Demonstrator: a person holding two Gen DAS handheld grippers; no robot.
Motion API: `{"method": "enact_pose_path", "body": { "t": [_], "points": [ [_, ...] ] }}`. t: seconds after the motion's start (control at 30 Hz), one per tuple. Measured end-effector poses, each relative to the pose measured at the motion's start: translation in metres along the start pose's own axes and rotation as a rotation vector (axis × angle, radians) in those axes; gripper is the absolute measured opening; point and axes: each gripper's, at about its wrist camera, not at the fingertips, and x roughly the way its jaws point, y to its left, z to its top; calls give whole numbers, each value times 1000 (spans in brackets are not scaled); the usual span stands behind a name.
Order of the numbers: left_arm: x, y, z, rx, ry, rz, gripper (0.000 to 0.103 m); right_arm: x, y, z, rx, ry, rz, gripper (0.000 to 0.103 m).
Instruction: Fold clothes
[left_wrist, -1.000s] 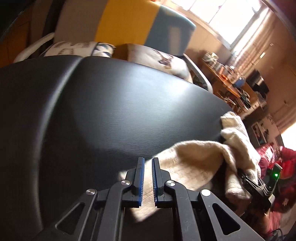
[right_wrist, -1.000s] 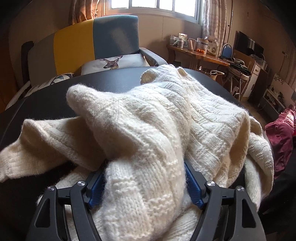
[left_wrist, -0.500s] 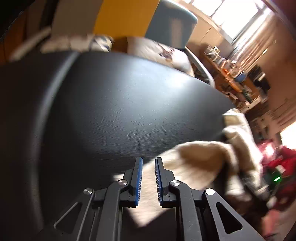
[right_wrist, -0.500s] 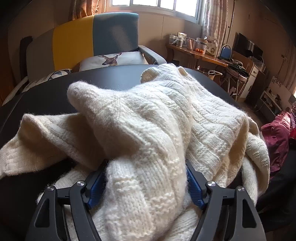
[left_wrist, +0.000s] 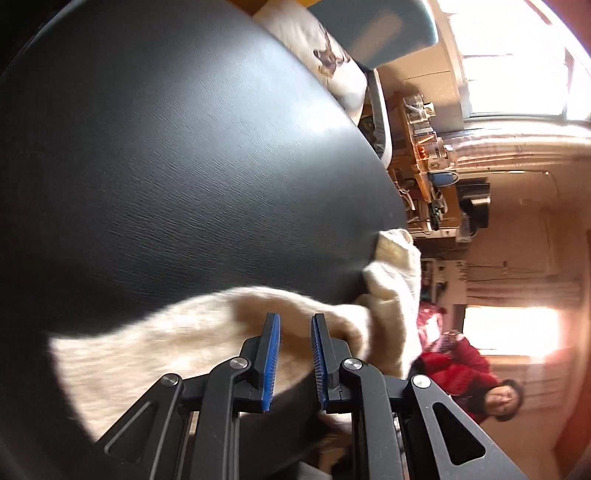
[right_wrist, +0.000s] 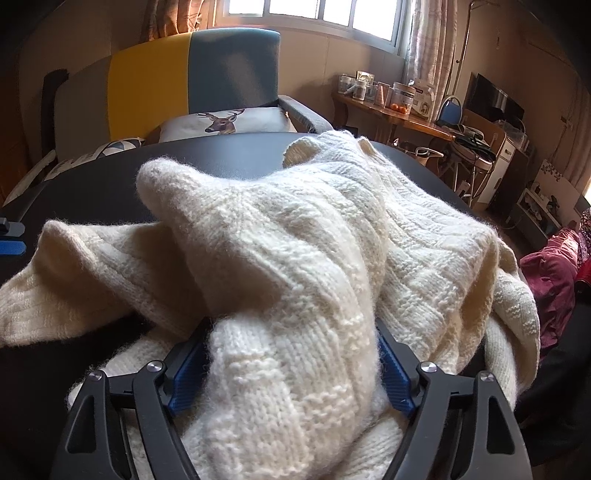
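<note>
1. The left hand-held gripper (left_wrist: 293, 356) is released: its blue-padded jaws stand a little apart with nothing between them, hovering over a flat sleeve-like end of the cream, chunky-knit wool sweater (left_wrist: 207, 339) directly ahead of and beneath its tips.
2. The dark, round, grained tabletop (left_wrist: 177, 155) spreads ahead of it and to its left.
3. The right hand-held gripper (right_wrist: 291, 373) is grasping a thick bunch of that sweater (right_wrist: 303, 266), which is heaped up in front of it and hides its tips.
4. Risk: the bunched hold may drag several layers together and crumple the fold.
5. Risk: cloth draping over the tabletop edge to the right could pull the sweater off.
</note>
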Motion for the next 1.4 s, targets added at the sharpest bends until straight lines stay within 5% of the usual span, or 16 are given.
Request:
{"method": "enact_pose_path", "body": {
  "t": [0.17,0.33,0.57,0.67,0.73,0.8,1.07,1.2,1.4],
  "points": [
    [25,2,5,-129,68,-63,24,0,-1,-1,-4,-2,7,82],
    [34,11,12,-276,118,-146,63,0,-1,-2,-9,-7,7,82],
    [50,16,16,-367,197,-136,72,0,1,0,-15,-2,2,83],
    [62,26,10,-398,221,-117,65,1,2,1,-16,-2,4,84],
    [62,27,8,-380,197,-101,33,2,1,1,-17,-5,5,85],
    [58,25,8,-340,154,-89,15,2,2,0,-20,-8,4,85],
    [30,-3,2,-89,-34,-39,10,3,9,4,-27,5,-4,90],
    [4,-24,-6,130,-138,39,10,4,20,7,-45,12,-4,96],
    [-16,-19,-14,265,-184,129,11,3,43,18,-94,64,-29,98]
  ]
}}
